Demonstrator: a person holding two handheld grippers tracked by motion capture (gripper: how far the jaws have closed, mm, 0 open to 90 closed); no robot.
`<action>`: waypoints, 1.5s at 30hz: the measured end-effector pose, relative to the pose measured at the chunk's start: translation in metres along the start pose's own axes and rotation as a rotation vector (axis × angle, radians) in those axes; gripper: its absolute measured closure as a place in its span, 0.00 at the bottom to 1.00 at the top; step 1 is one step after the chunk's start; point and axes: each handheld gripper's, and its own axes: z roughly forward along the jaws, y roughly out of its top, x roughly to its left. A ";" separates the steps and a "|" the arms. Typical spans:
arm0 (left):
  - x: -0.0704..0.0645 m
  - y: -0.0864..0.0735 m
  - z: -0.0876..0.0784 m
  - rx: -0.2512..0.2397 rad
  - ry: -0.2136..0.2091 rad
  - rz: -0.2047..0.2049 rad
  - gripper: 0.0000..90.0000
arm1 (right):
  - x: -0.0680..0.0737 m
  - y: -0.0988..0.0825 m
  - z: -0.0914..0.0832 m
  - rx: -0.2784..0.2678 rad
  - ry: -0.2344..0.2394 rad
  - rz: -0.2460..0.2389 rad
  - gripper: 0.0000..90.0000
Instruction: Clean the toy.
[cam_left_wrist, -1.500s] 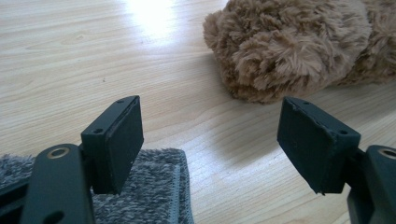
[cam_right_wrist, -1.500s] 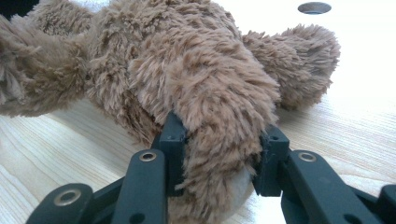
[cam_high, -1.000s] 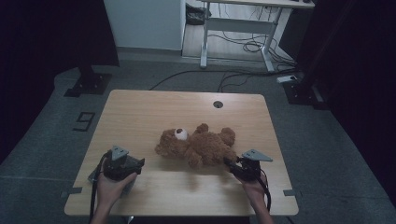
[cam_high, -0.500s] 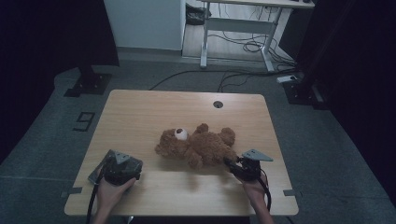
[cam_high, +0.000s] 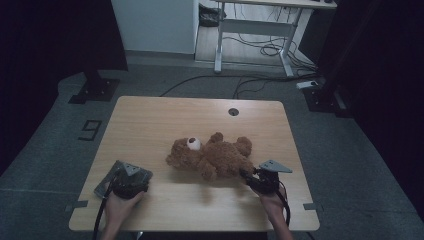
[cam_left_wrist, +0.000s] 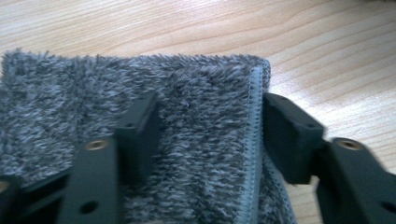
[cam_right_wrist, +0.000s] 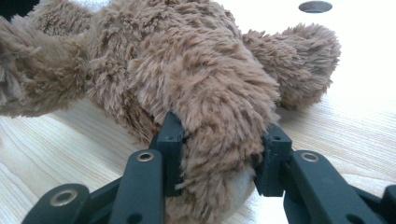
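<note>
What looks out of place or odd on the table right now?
The teddy bear lies toppled on its back rather than sitting up, with the right gripper clamped on one plush leg. The grey fluffy cloth sits at the table's near left corner; the left gripper has just been closing over its hemmed edge. Nothing looks spilled or damaged.

The left gripper (cam_high: 126, 181) is a black, blocky hand-held tool topped by a grey three-cornered plate, with a dark cable trailing from it past the bare forearm. The right gripper (cam_high: 251, 178) is built alike, black with its own grey triangular plate and a black cable looping along the wrist. Seen up close, each tool's fingers (cam_right_wrist: 171, 140) are matte black, squared blocks on flat black link arms joined by round brass-coloured rivets and small screw holes.
</note>
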 end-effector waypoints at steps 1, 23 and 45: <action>0.001 0.000 0.000 -0.003 0.003 0.002 0.50 | 0.000 0.000 0.000 0.000 0.000 0.000 0.68; -0.004 0.009 -0.024 -0.149 -0.148 0.031 0.86 | -0.002 0.000 0.001 0.000 0.020 0.021 0.68; -0.025 0.027 -0.060 -0.324 -0.266 0.049 0.88 | -0.005 -0.003 0.002 0.007 0.043 0.039 0.68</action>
